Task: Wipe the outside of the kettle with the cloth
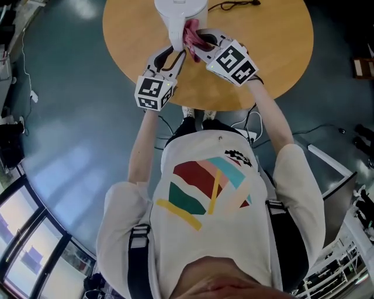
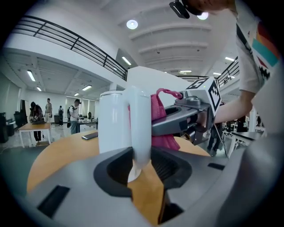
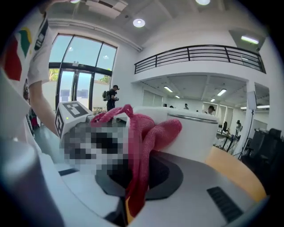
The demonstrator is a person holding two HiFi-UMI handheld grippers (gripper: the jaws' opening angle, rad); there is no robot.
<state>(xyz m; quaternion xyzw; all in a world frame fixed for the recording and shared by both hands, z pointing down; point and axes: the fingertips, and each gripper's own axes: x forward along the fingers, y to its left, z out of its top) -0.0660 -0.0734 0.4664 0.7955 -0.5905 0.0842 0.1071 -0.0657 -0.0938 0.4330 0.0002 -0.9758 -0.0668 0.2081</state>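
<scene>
Round and wooden, the table (image 1: pixel 280 52) is filling the top of the head view, with grey-blue floor (image 1: pixel 70 117) around it. The white kettle (image 1: pixel 178 11) is standing at its far side, partly cut off by the frame's top edge. Only this view is showing both my tools meeting at the kettle from above, and a black cable (image 1: pixel 234 4) lying behind it.

The left gripper view is giving me what the head view cannot: a dark phone (image 2: pixel 89 135) lying on the table beyond the kettle, and people (image 2: pixel 74 116) standing at desks far back in the hall. The right gripper view is showing a balcony railing (image 3: pixel 199 53) and tall glass doors (image 3: pixel 75 80) instead.

My left gripper (image 1: pixel 175 55) is standing about half spread. Its 2 jaws are clamping the kettle's upright handle (image 2: pixel 140 124), which is running down between them.

My right gripper (image 1: pixel 198 49) is pinching the pink cloth (image 3: pixel 142 137), its jaws nearly together on the bunched fabric. The cloth is looping up over the jaws and pressing against the kettle's side, just beside the handle. From the left gripper view, the cloth is showing behind the handle, between it and the right gripper.
</scene>
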